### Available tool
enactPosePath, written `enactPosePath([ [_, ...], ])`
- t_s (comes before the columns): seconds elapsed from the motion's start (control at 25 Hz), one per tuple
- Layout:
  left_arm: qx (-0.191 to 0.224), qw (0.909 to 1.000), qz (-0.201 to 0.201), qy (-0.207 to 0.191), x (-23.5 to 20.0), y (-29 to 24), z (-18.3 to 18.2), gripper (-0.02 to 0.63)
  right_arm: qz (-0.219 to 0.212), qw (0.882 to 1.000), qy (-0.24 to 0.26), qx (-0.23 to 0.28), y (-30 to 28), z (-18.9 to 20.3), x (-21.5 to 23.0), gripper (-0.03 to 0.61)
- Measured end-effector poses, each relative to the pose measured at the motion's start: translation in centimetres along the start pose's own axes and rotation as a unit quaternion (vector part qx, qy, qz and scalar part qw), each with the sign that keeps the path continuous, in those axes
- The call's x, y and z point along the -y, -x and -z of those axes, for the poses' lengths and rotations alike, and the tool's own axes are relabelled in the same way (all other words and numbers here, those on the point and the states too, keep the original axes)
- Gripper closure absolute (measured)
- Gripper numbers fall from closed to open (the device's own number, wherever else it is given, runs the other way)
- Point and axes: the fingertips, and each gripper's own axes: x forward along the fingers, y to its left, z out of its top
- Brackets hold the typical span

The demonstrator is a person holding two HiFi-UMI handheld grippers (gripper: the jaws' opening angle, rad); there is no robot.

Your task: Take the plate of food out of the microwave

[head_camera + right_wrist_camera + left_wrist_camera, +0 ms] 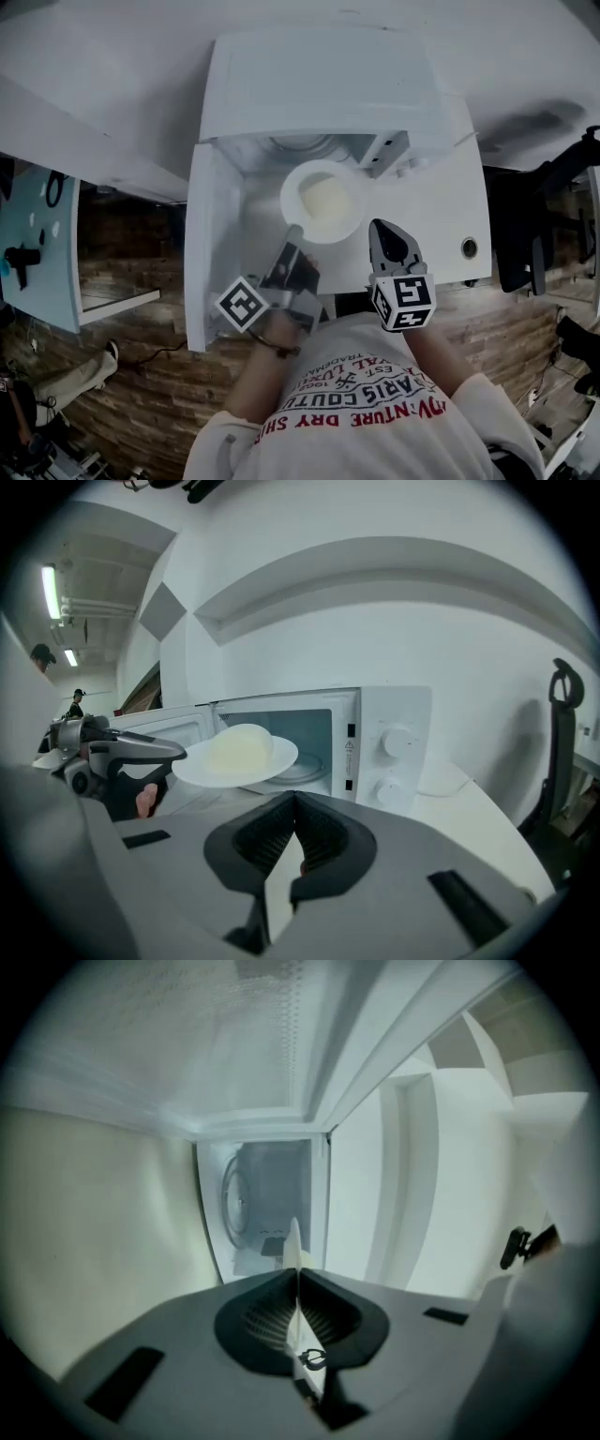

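The main step looks nearly done. The left claw (293, 236) is clamped on the near rim of the plate (323, 199) and holds it in the air, just in front of the open mouth of the microwave (319, 84). The door (211, 253) stands open at the left. The pale food (239, 747) lies as a mound in the middle of the plate. What is left, as I judge it, is to bring the plate fully clear and set it on the worktop (441, 197); it rests on nothing yet. The right claw (380, 230) hangs near the plate but apart from it, its jaws closed together with nothing between them.

The views do not give the same things. From above, the head view shows the plate overlapping the front edge of the cavity, so from there I cannot say surely that its far rim has passed the opening. The right claw view looks from the side: the plate floats level before the opening, and behind it the turntable (305, 769) is bare. It also shows the two knobs. The left claw view alone proves the grip: the rim (296, 1251) is seen edge-on, pinched between the two pads. The food is not visible there.
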Motion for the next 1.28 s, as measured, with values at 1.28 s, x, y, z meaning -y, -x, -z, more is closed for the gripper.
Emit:
enactPosePath([
  [1.28,-0.025,0.9976,0.054,-0.036,6.0,1.5,0.5,0.600,0.018,0.998,0.006,0.065,3.6,-4.3,-0.3,0.566],
])
